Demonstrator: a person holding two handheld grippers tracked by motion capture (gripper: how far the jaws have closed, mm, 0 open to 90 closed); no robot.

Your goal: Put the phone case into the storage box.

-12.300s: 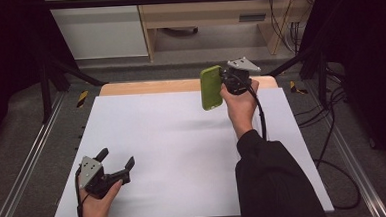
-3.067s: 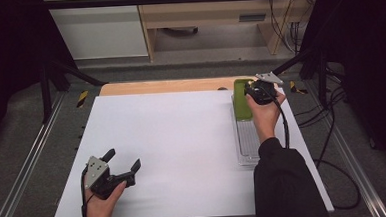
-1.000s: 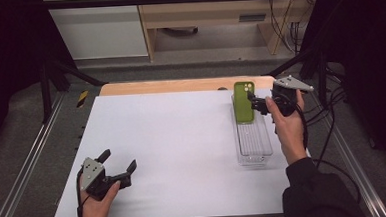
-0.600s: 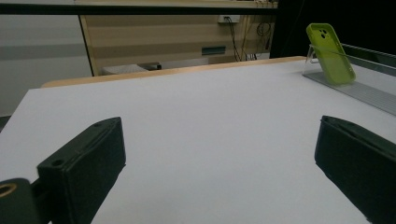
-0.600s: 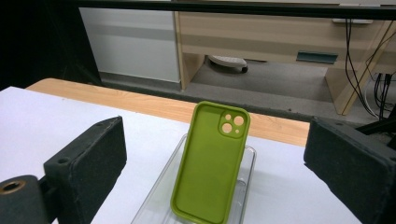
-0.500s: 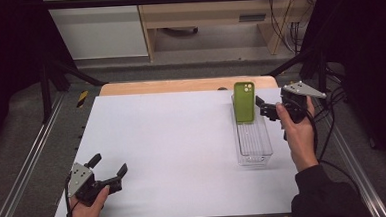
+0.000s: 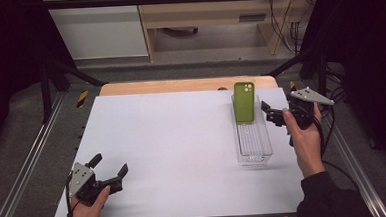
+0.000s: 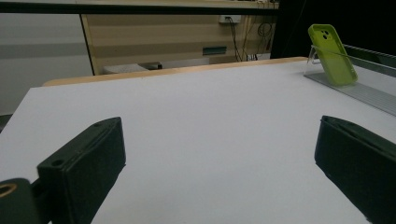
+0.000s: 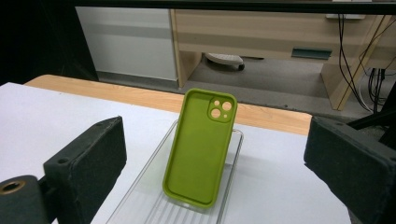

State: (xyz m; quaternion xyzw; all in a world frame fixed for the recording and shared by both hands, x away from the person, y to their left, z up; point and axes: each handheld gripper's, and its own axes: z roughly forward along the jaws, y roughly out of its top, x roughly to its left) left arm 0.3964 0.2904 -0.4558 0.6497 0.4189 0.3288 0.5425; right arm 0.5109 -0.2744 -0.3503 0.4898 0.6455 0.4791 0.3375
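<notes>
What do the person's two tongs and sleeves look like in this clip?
Both tongs are black with two blocky, padded jaws. The left tongs carry a grey three-cornered plate with small holes; the right tongs carry a similar grey plate. A black cable trails from each. The right arm wears a dark sleeve; no sleeve is visible on the left hand.

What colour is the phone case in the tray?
Lime green phone case, clearest in the right gripper view.

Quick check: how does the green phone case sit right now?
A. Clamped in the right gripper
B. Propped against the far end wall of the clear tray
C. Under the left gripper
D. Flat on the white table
B: the green phone case stands tilted in the clear tray, leaning on its far wall, with the right gripper open and apart from it.
</notes>
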